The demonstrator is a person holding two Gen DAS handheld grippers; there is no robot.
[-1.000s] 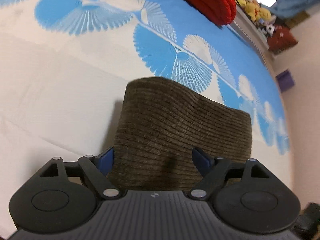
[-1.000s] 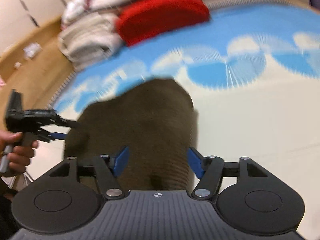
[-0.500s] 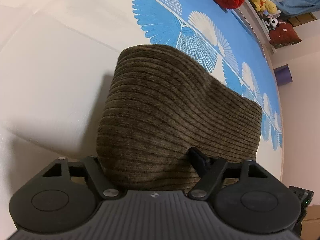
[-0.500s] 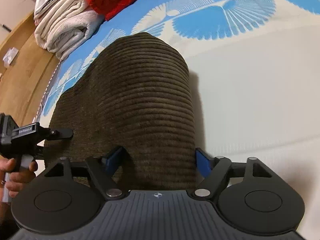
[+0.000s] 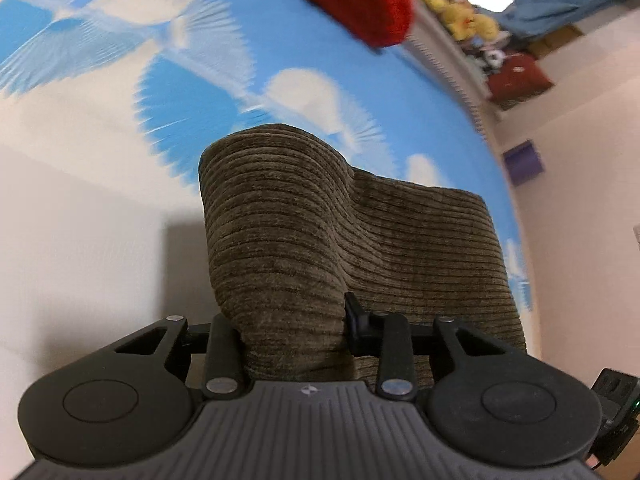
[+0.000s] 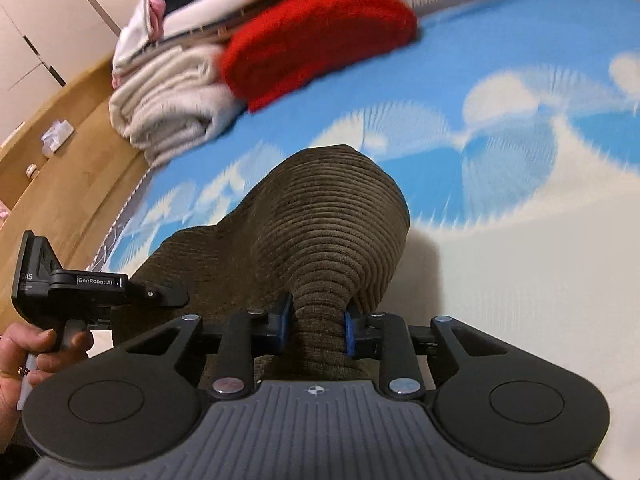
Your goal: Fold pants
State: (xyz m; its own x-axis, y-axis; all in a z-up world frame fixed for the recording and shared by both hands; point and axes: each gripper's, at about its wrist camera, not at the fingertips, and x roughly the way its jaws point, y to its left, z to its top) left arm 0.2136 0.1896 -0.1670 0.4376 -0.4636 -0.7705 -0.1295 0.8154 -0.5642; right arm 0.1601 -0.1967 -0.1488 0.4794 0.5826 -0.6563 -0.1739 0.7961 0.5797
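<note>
The pants [image 5: 304, 240] are brown corduroy, folded into a thick bundle on a blue-and-white patterned bed cover [image 5: 80, 208]. My left gripper [image 5: 292, 332] is shut on the near left end of the bundle, and the cloth bulges up between its fingers. My right gripper [image 6: 316, 324] is shut on the near right end of the pants [image 6: 320, 232], pinching a bunched ridge. The left gripper also shows at the left of the right wrist view [image 6: 168, 294], held by a hand.
A red knitted item [image 6: 320, 32] lies at the far edge of the bed beside a stack of folded white and cream textiles [image 6: 172, 108]. A wooden floor [image 6: 52, 184] lies left of the bed. Shelves with toys [image 5: 480, 28] stand beyond it.
Both grippers have closed from open onto the near edge of the pants. The pinched cloth now stands up in ridges, and both views have tilted upward.
</note>
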